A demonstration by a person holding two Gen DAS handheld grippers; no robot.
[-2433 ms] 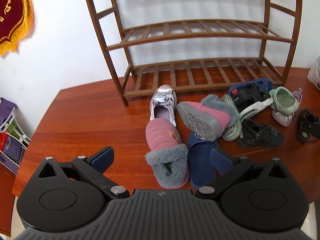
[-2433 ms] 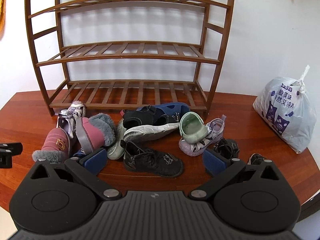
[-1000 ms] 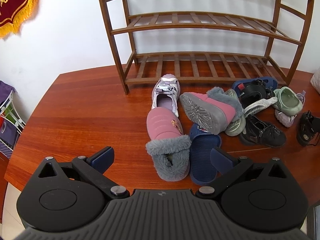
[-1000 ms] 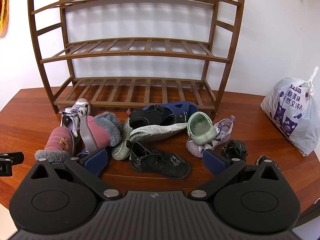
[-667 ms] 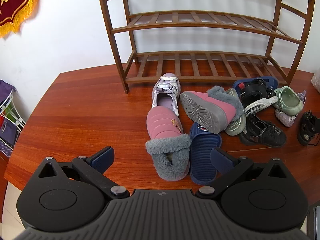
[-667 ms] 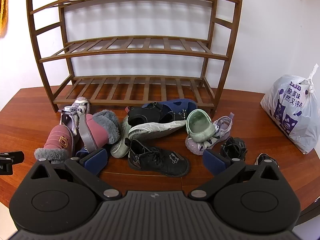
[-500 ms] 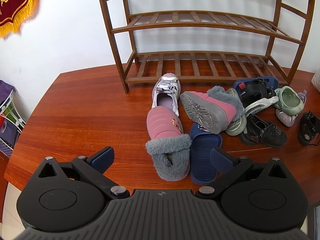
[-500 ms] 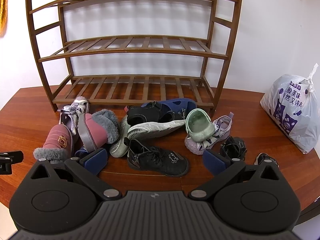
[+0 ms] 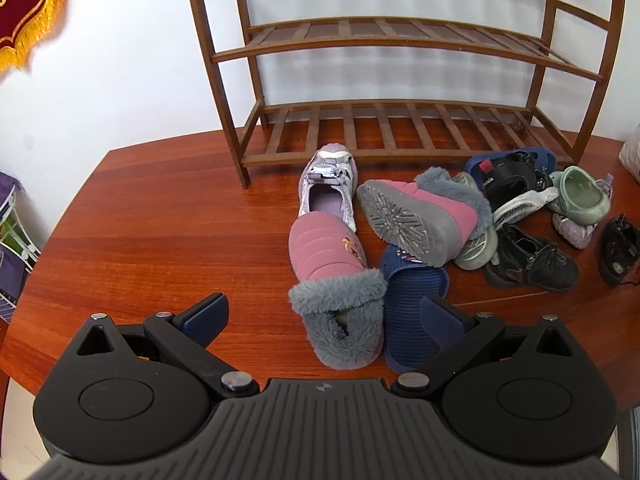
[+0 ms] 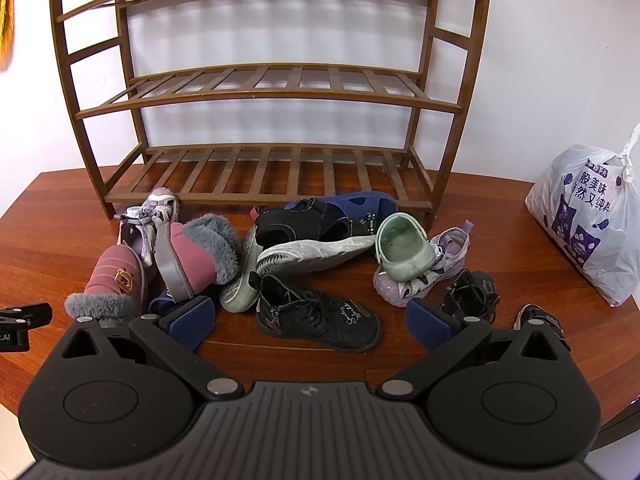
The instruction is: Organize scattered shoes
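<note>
Several shoes lie heaped on the wooden table before a bare wooden shoe rack. My left gripper is open, its fingers either side of an upright pink fur-lined boot and a navy slipper. The second pink boot lies on its side; a lilac sneaker sits behind. My right gripper is open just short of a black lace-up shoe. A green clog rests on a lilac sandal.
A tied white plastic bag sits at the table's right end. A red banner with gold fringe hangs on the wall at left. A wire rack stands beyond the table's left edge. Bare table lies left of the shoes.
Both views have shifted slightly forward toward the shoes and rack over the last seconds. Both grippers stayed open and no shoe moved.
</note>
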